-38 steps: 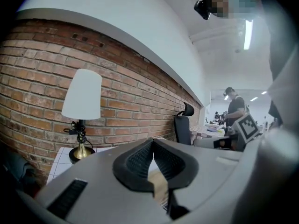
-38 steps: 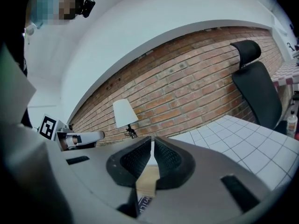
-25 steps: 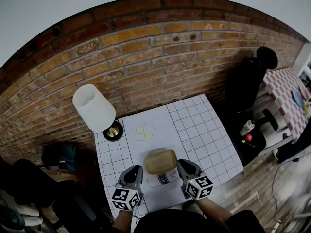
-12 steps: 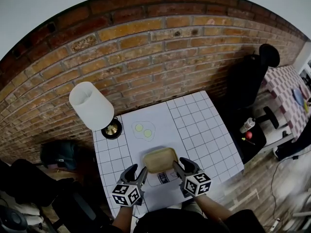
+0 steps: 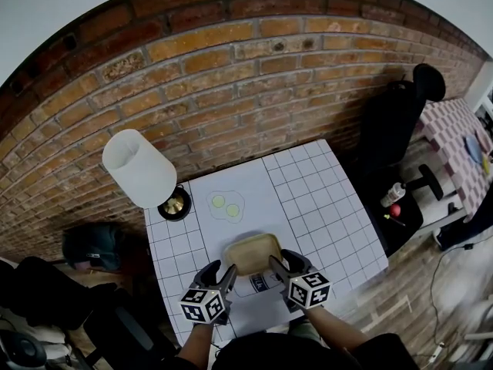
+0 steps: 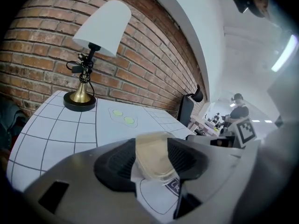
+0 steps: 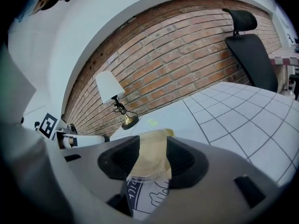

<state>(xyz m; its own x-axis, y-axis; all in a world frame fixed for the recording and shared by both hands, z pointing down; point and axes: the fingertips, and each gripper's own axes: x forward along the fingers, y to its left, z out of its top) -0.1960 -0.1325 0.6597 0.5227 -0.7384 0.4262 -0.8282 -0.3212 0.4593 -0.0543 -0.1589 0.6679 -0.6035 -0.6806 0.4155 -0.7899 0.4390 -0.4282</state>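
A shallow tan container lies on a white printed sheet on the gridded table. My left gripper is at its left end and my right gripper at its right end. Both stand open, with the container's ends still showing in the wide gaps between the jaws. A printed outline and label on the sheet peek out from under the container. Two green dots are drawn farther back on the sheet.
A white-shaded brass lamp stands at the table's back left corner by the brick wall. A black office chair is to the right of the table. A dark bag lies on the floor to the left. A person stands far off.
Both grippers tipped down toward the table and drew slightly back toward me. Their jaws went from pinched on the container's rim to wide apart. The container rests on the sheet.
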